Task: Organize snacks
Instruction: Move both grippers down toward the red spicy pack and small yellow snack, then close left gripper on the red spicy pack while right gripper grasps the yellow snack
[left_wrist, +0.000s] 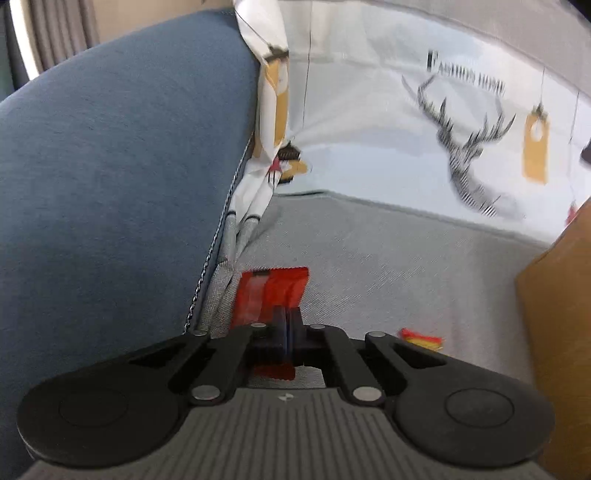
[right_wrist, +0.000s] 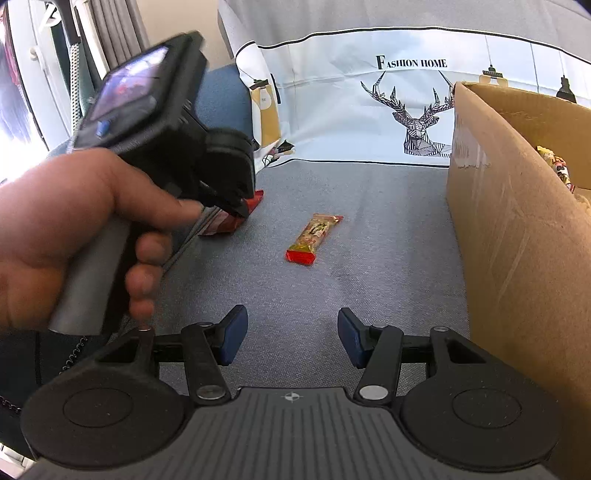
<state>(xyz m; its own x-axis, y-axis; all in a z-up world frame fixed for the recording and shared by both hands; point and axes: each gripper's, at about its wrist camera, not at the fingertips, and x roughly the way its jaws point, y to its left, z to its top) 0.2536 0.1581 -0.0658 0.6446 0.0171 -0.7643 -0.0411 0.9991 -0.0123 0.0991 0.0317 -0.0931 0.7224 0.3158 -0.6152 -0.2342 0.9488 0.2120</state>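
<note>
My left gripper (left_wrist: 287, 321) is shut on a red snack packet (left_wrist: 271, 293) that lies against the blue sofa arm (left_wrist: 122, 166). The right wrist view shows the left gripper (right_wrist: 242, 206) with the same red packet (right_wrist: 221, 223) at its tip. A gold and red snack bar (right_wrist: 314, 236) lies on the grey seat cushion (right_wrist: 369, 240); one end of it (left_wrist: 421, 338) shows in the left wrist view. My right gripper (right_wrist: 291, 338) is open and empty, held above the cushion, short of the bar.
A cardboard box (right_wrist: 517, 240) stands on the right of the seat with wrapped snacks (right_wrist: 556, 166) inside; its corner (left_wrist: 557, 295) shows in the left wrist view. A white deer-print cover (right_wrist: 369, 103) hangs over the sofa back. Curtains (right_wrist: 110, 37) hang at far left.
</note>
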